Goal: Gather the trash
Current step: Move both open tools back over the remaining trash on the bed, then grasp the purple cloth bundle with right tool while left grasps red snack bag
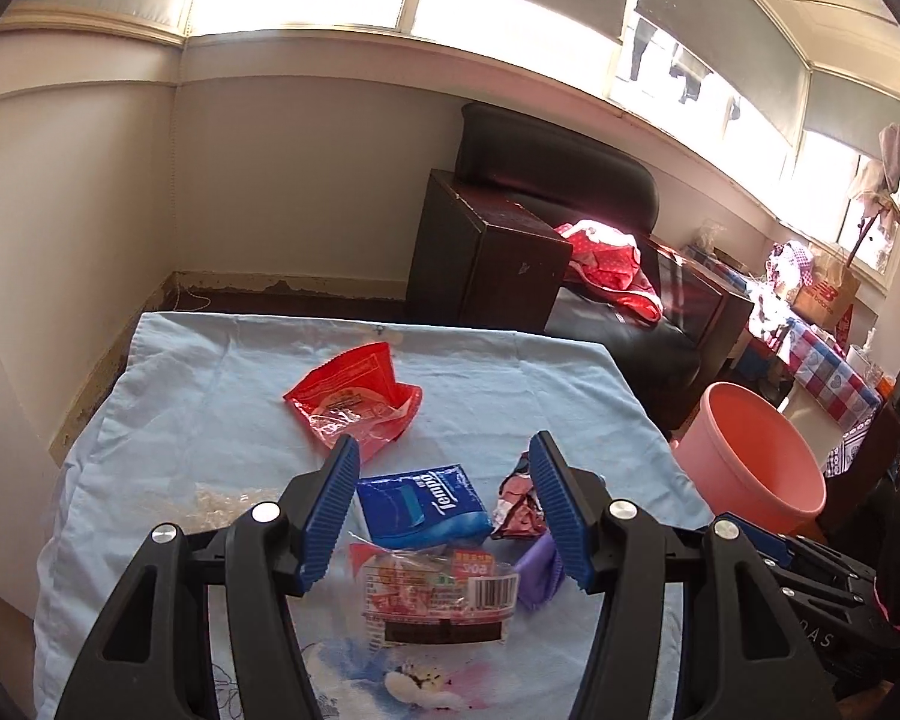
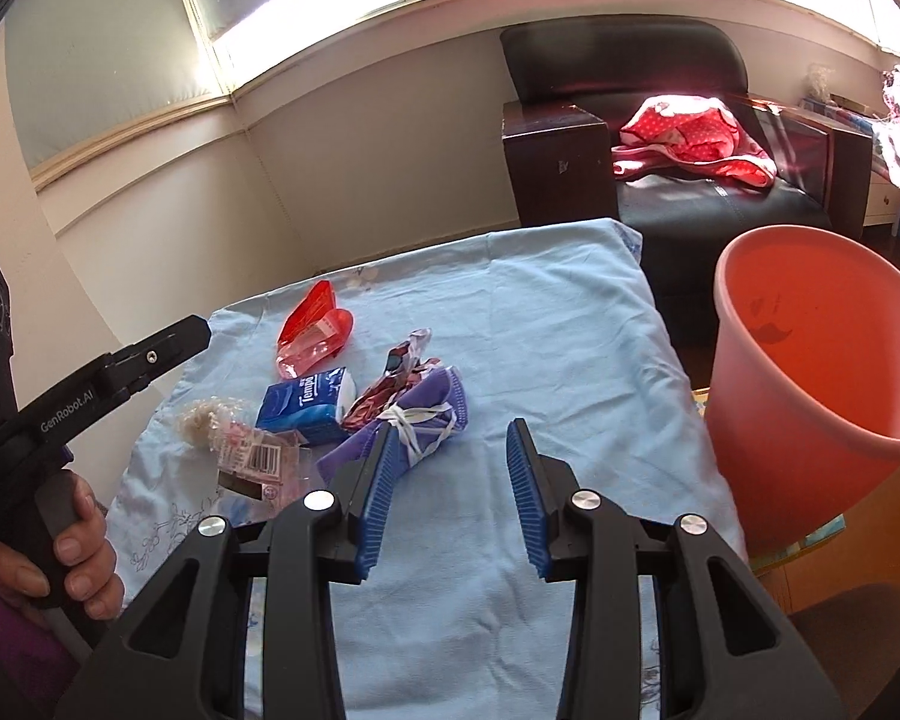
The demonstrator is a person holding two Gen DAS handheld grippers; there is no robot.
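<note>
Left gripper (image 1: 444, 450), jaws wide and empty, hovers over a blue tissue pack (image 1: 421, 503) among wrappers on the cloth-covered table (image 1: 210, 408); likely light, soft, best pinched across its short sides.

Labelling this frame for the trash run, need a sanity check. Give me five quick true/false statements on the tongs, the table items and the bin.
1. Both tongs are open and hold nothing. True: left tongs and right tongs both gape over the blue cloth.
2. The pink bin already holds wrappers. False: no trash shows in the part of its inside that is in view.
3. The Tempo tissue pack lies between the left tongs' fingers in the left wrist view. True.
4. The red wrapper is the piece nearest the cameras. False: it lies farthest back; the barcode packet is nearest.
5. The bin stands on the table. False: it sits beside the table, off its right edge.
</note>
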